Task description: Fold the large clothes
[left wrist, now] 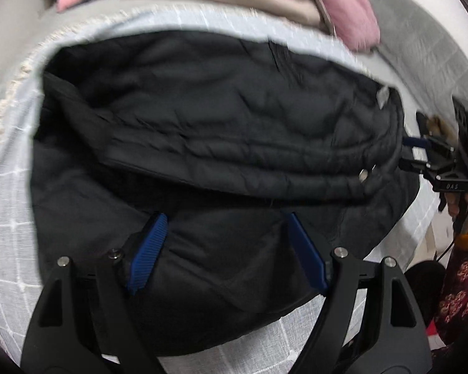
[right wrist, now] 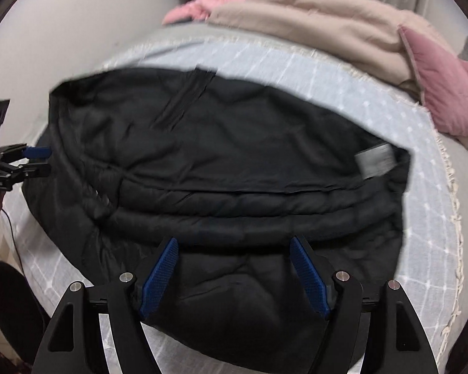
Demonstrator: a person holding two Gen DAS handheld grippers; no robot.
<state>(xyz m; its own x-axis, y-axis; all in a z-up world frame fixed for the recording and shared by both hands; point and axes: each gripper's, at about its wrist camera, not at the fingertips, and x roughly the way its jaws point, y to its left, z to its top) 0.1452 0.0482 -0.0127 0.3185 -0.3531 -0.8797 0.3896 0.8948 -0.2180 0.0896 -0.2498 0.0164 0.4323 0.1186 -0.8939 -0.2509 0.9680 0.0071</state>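
Pale checked bedspread (right wrist: 358, 93) carries the black padded jacket (right wrist: 221, 143), lying across the middle, partly folded lengthwise. Left tongs (left wrist: 224, 218) and right tongs (right wrist: 234, 243) both gape wide above its near edge, holding nothing. Next likely calls for pinching that hem to fold across.

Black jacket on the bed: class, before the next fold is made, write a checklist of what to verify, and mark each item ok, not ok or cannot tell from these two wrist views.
1. Left tool open: ok, fingers spread over the jacket.
2. Right tool open: ok, fingers wide apart.
3. Either tool already gripping fabric: cannot tell; no cloth is seen pinched.
4. Jacket lies wholly on the checked sheet: ok, sheet shows around it.
5. Jacket flat enough to fold: not ok, layers are bunched and creased.
6. Pile of beige and pink bedding clear of the jacket: ok, it lies apart at the far end.
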